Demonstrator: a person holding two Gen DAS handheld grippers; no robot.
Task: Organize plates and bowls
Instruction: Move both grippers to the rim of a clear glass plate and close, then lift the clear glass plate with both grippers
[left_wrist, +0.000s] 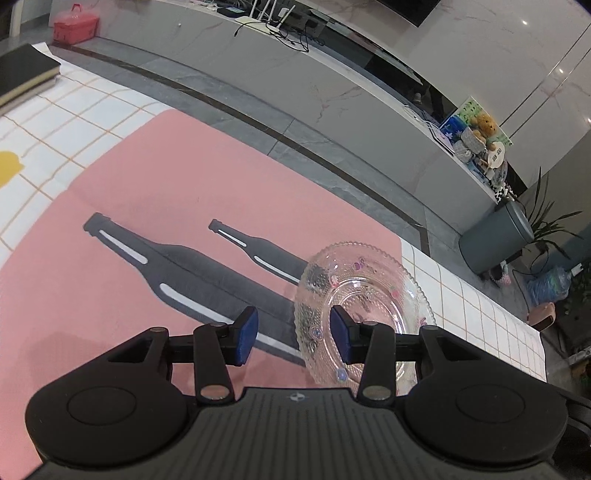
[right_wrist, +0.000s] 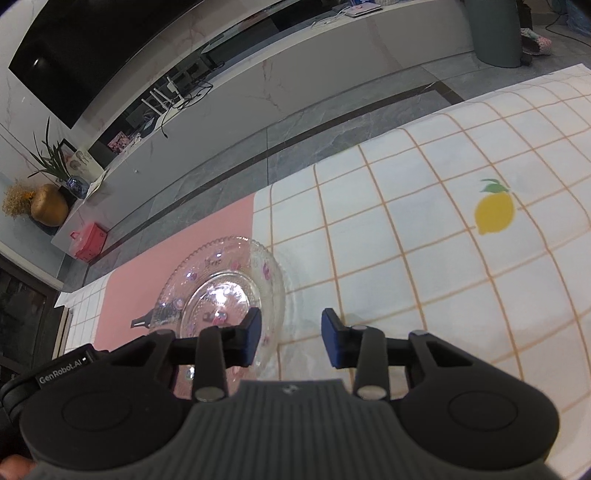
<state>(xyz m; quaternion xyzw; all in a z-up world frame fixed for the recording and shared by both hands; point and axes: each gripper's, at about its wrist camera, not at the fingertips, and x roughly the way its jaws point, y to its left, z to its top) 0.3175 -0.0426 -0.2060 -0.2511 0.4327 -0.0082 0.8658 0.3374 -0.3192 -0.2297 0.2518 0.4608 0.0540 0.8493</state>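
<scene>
A clear glass plate (left_wrist: 364, 295) with small flower marks and a beaded rim lies on the pink mat (left_wrist: 166, 206), near the mat's right edge. My left gripper (left_wrist: 293, 332) is open above the plate's left rim, its right pad over the plate. In the right wrist view the same plate (right_wrist: 221, 291) lies where the pink mat meets the checked cloth (right_wrist: 424, 240). My right gripper (right_wrist: 291, 338) is open above the plate's right rim, its left pad over the plate. Both grippers are empty.
The mat has black bottle prints (left_wrist: 177, 269). A black book (left_wrist: 22, 74) lies at the table's far left. The table edge runs along a grey floor (left_wrist: 295, 122). A long white TV bench (left_wrist: 332, 74) stands beyond, with a red box (left_wrist: 75, 26) and a grey bin (left_wrist: 498, 236).
</scene>
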